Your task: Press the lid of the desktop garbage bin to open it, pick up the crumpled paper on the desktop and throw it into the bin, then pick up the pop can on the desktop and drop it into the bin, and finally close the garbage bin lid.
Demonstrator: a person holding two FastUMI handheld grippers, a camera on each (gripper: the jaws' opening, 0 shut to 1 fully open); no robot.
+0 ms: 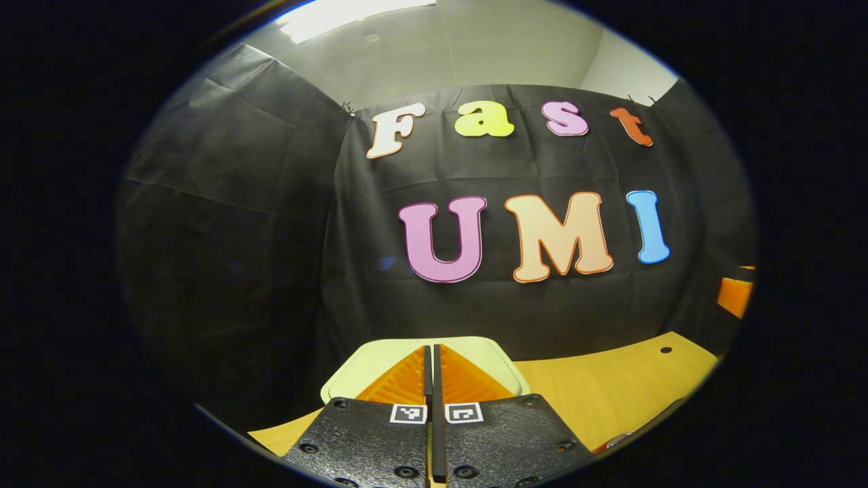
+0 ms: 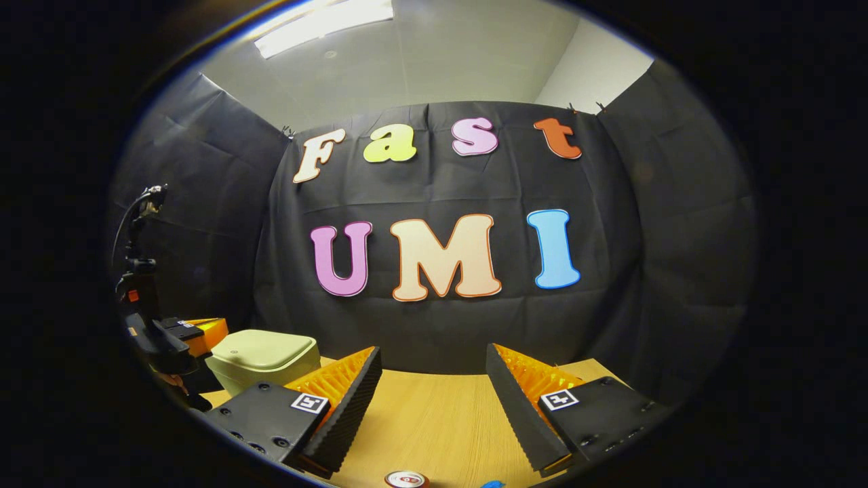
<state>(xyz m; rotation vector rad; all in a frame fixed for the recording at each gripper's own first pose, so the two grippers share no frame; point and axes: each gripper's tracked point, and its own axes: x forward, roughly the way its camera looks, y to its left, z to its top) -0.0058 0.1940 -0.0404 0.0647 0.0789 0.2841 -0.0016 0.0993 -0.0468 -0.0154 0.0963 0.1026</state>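
Observation:
In the left gripper view my left gripper [image 1: 432, 356] is shut with nothing between its fingers, hovering just over the closed pale green lid of the garbage bin [image 1: 366, 366]. In the right gripper view the same bin [image 2: 264, 359] stands at the left on the wooden desk, lid down, with the left gripper [image 2: 196, 335] and the hand holding it beside and above its left edge. My right gripper [image 2: 434, 366] is open above the desk. The top of the pop can [image 2: 407, 480] peeks in at the bottom edge, between and below the fingers.
The wooden desk [image 2: 434, 420] runs back to the black cloth wall. A small blue thing [image 2: 493, 484] sits at the bottom edge right of the can. A hole [image 1: 666, 350] marks the desk's far right; an orange object [image 1: 736, 295] shows at the right edge.

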